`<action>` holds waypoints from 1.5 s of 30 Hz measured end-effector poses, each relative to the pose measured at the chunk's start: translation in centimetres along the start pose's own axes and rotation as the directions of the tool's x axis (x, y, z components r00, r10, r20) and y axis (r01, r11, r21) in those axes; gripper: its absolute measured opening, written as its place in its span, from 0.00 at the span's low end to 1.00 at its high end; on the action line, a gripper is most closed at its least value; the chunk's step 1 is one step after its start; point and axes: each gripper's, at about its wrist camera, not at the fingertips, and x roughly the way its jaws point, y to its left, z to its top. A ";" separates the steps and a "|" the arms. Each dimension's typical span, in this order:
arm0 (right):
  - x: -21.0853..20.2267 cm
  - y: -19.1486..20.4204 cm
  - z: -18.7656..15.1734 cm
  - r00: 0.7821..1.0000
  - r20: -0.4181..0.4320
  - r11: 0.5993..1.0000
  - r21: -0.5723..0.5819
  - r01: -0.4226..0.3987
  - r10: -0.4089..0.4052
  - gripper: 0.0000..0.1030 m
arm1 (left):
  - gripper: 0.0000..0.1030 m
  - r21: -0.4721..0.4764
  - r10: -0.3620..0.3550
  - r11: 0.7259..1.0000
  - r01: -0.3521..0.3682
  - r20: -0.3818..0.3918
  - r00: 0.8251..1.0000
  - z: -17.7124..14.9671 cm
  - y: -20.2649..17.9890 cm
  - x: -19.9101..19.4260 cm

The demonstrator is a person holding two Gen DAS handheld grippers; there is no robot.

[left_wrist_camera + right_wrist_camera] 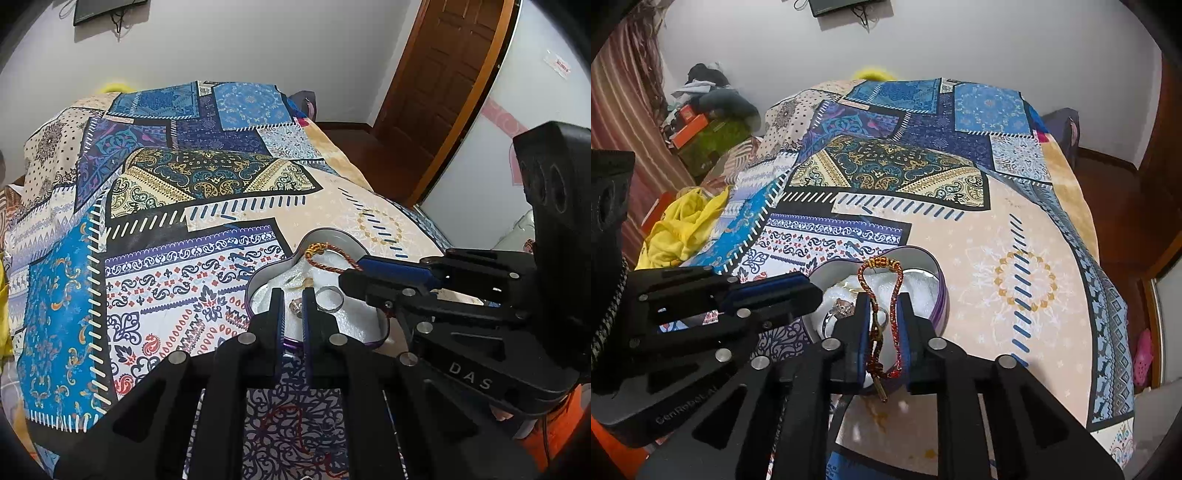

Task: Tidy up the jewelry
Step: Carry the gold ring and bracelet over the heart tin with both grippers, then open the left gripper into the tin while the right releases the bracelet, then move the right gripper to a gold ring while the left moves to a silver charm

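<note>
Covering the bed, a patchwork bedspread point(997, 206) is seen beneath a heart-shaped tin point(266, 275). The right gripper point(882, 314) is held over it, jaws pinching a red-gold cord bracelet point(866, 280). The left gripper point(293, 306) is poised with jaws narrowly spread around a stone ring point(295, 305), beside a silver band point(330, 298).

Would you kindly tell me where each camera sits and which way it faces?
Left wrist: rides the left gripper, facing the heart-shaped metal tin; its fingers straddle a stone ring.
Right wrist: rides the right gripper, its fingers flanking a red-gold braided cord.
Both share the tin and patterned patchwork bedspread; each shows the other gripper.
</note>
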 end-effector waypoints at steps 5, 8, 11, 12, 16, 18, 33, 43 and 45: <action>-1.2 0.8 -0.1 1.000 0.017 0.999 -0.036 0.010 -0.010 0.15 | 0.06 0.001 0.015 1.000 -0.015 0.008 1.000 -0.1 0.0 -1.1; -2.1 1.4 -0.2 0.999 0.038 0.998 -0.059 0.031 -0.028 0.20 | 0.08 -0.003 0.025 1.000 -0.025 0.020 0.999 -0.2 0.0 -2.3; -3.1 2.0 -0.2 0.997 0.069 0.996 -0.075 0.051 -0.046 0.31 | 0.10 -0.004 0.042 0.999 -0.042 0.037 0.998 -0.3 -0.1 -3.8; -3.4 2.1 -0.2 0.995 0.081 0.995 -0.078 0.063 -0.057 0.35 | 0.11 -0.004 0.047 0.999 -0.047 0.044 0.998 -0.4 -0.1 -4.3; -4.5 2.5 -0.1 0.989 0.118 0.992 -0.083 0.097 -0.087 0.42 | 0.13 -0.007 0.058 0.998 -0.058 0.065 0.996 -0.8 -0.2 -6.3; -5.4 2.6 -0.2 0.987 0.135 0.992 -0.080 0.094 -0.082 0.42 | 0.13 -0.004 0.066 0.998 -0.065 0.076 0.995 -1.0 -0.4 -7.3; -9.8 4.1 -3.6 0.972 0.204 0.987 -0.087 0.133 -0.113 0.42 | 0.33 0.013 0.096 0.995 -0.097 0.084 0.992 -4.5 -1.6 -11.3; -7.8 4.7 -7.1 0.986 0.117 0.985 -0.111 0.131 -0.117 0.42 | 0.33 0.011 0.084 0.996 -0.084 0.005 0.996 -8.3 -1.7 -10.0; -6.7 4.8 -7.9 0.990 0.080 0.986 -0.113 0.121 -0.113 0.42 | 0.33 0.008 0.078 0.997 -0.078 -0.018 0.997 -9.0 -1.8 -9.3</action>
